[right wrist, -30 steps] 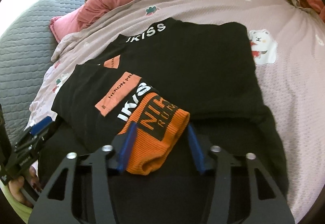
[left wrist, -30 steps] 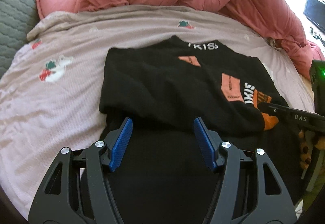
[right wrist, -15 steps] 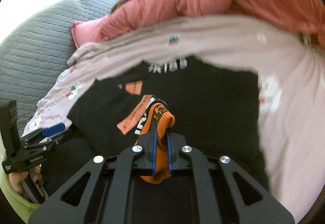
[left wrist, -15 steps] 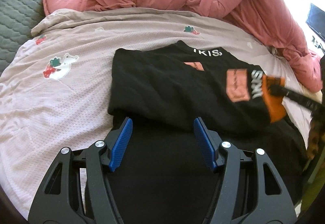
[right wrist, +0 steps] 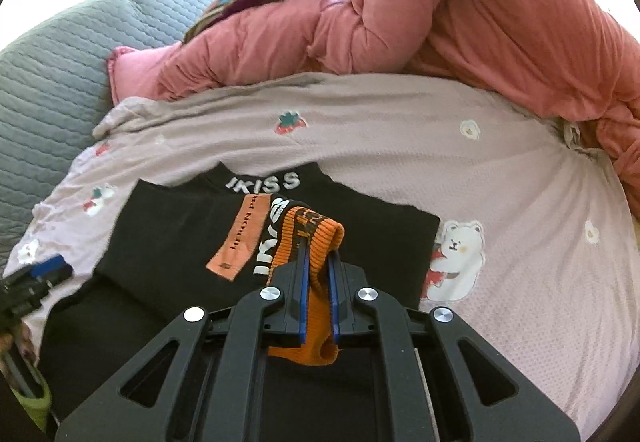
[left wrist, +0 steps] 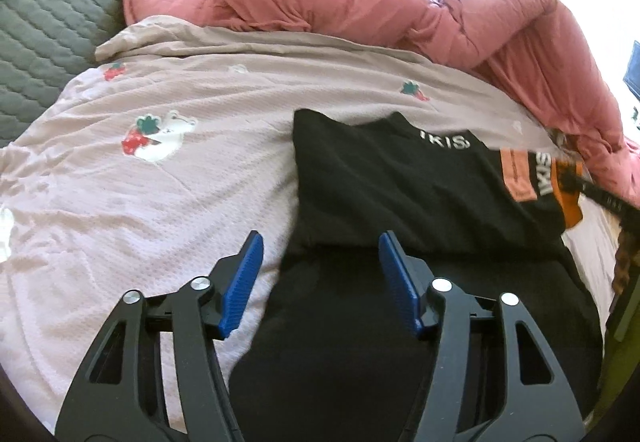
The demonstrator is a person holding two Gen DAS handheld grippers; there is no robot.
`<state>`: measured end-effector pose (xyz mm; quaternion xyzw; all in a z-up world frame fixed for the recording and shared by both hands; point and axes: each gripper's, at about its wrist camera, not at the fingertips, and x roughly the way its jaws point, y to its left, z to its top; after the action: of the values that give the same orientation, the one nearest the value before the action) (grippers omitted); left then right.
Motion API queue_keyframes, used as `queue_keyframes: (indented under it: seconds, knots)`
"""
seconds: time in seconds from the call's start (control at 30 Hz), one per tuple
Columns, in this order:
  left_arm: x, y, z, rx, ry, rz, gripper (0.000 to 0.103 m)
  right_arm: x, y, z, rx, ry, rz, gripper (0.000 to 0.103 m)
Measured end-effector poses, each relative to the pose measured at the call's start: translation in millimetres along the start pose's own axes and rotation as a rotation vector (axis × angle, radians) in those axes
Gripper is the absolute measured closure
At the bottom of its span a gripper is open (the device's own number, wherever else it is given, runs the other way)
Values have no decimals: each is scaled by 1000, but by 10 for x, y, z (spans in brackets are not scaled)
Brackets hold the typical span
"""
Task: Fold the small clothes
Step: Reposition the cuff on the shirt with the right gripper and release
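A black knit sweater with white lettering at its collar (right wrist: pixel 224 238) lay on a pale pink bedsheet printed with small bears and strawberries (right wrist: pixel 500 201), its body spread flat toward the near edge of the bed. The right gripper (right wrist: pixel 318 274) had its blue pads clamped tight on the sweater's ribbed orange cuff (right wrist: pixel 316 242), which bulged out above and below the pads; the sleeve with its salmon label and white letters was drawn across the chest. In the left wrist view the same cuff (left wrist: pixel 568 197) sat at the far right, pinched by the dark tip of the right gripper (left wrist: pixel 580 181).

The left gripper (left wrist: pixel 318 282) hovered over the near left edge of the sweater (left wrist: pixel 400 201), its jaws standing about half apart and just having narrowed a little, with fabric below them but nothing pressed between the pads.

A rumpled salmon-pink quilt (right wrist: pixel 460 21) was heaped along the far side, with a grey quilted cover (left wrist: pixel 52 1) at far left.
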<state>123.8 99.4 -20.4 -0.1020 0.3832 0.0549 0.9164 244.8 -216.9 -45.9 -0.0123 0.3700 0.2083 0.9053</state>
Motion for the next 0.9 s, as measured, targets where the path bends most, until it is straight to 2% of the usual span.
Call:
queue_keyframes:
  seconds: [0.2,0.43,0.53,0.67,0.9]
  knots:
    - [61,-144,223,11,1,-13,53,84,0,-73,-1,22,-29,96]
    - [376,-497,387,66,35,-48,53,89,6,-62,-6,29,-41,96]
    - [559,-559,369,82,77,-72,53,106,18,-57,-18,33,-55,96]
    - [895,-436,216,28,183,-107,53,181,28,-81,-24,64,-91,95]
    - [896,-388,116,41,158,-129,53,279,-120,-102,24,109,-189,91]
